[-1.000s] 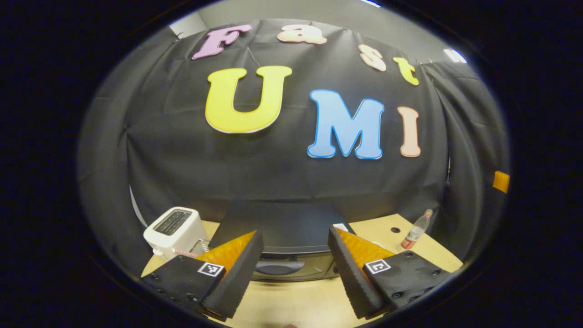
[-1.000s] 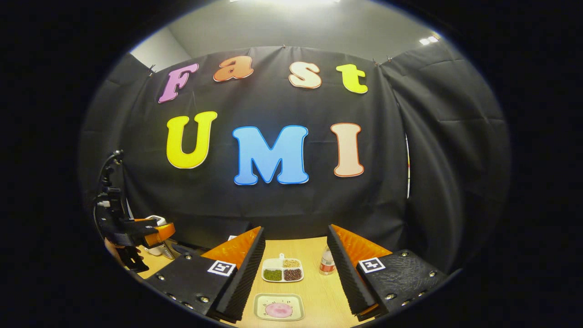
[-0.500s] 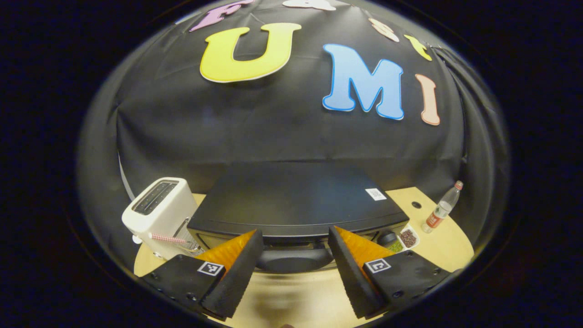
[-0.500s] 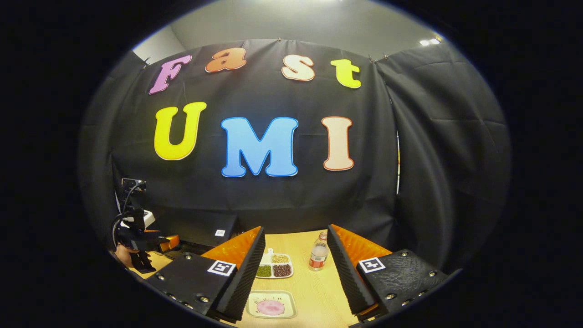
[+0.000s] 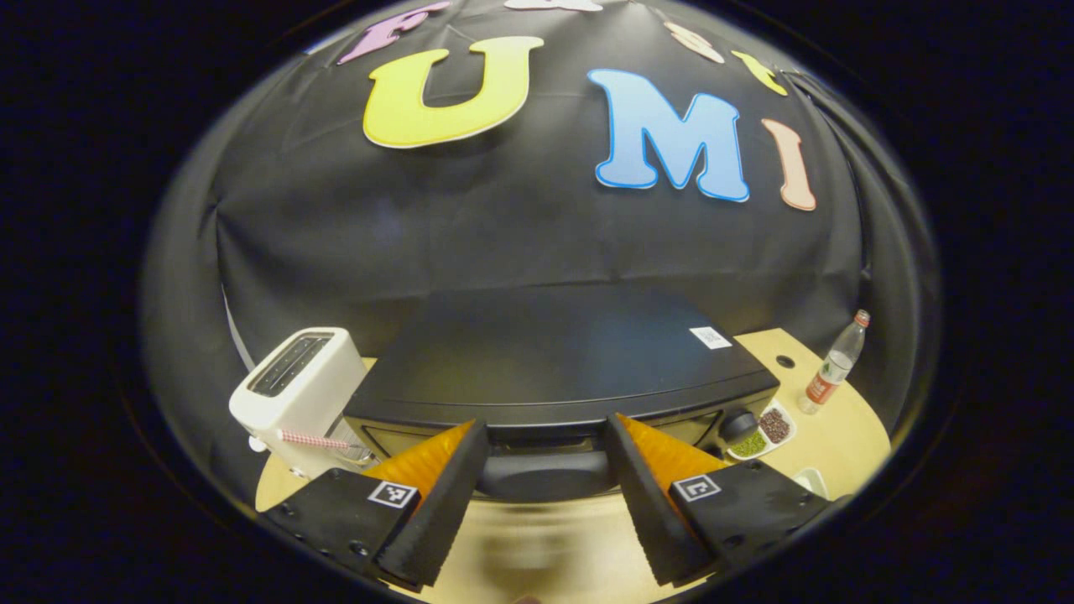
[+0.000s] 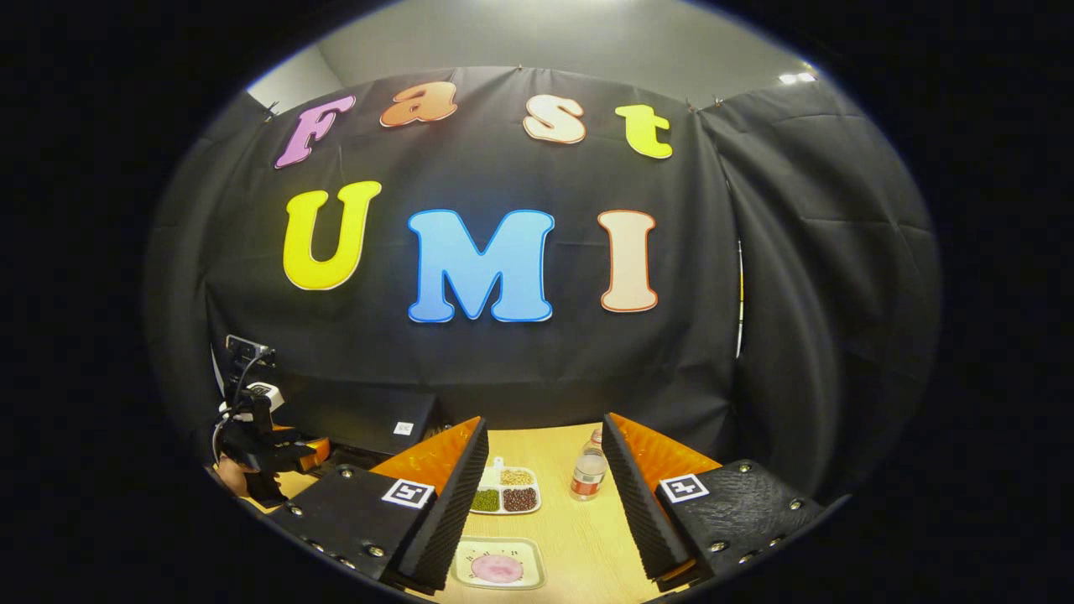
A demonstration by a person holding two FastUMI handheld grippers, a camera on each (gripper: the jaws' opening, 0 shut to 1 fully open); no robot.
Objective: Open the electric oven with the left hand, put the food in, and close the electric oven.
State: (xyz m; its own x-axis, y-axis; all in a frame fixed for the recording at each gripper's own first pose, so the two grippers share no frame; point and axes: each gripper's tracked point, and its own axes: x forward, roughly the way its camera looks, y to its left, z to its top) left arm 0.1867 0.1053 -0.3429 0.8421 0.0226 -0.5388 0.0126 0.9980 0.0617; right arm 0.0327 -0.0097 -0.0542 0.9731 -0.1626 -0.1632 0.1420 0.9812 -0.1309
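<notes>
The black electric oven point(image 5: 545, 361) stands with its door closed, and its dark handle point(image 5: 541, 474) lies across the front. My left gripper point(image 5: 545, 426) is open just in front of the door. The handle spans the gap between its two fingers, and neither presses on it. The food, a pink round piece on a small white plate point(image 6: 499, 564), lies on the table below my right gripper point(image 6: 545, 421), which is open with nothing in it. In the right gripper view the oven point(image 6: 361, 415) sits far left, with the left gripper point(image 6: 273, 449) and a hand at it.
A white toaster point(image 5: 298, 390) stands left of the oven. A divided tray of beans point(image 6: 505, 492) and a plastic bottle point(image 6: 587, 474) sit on the wooden table point(image 6: 579, 537) right of the oven. A round knob point(image 5: 738, 424) is on the oven's right front.
My left gripper has moved down and in toward the oven, so the handle now sits between its open fingers. The right gripper has hardly shifted.
</notes>
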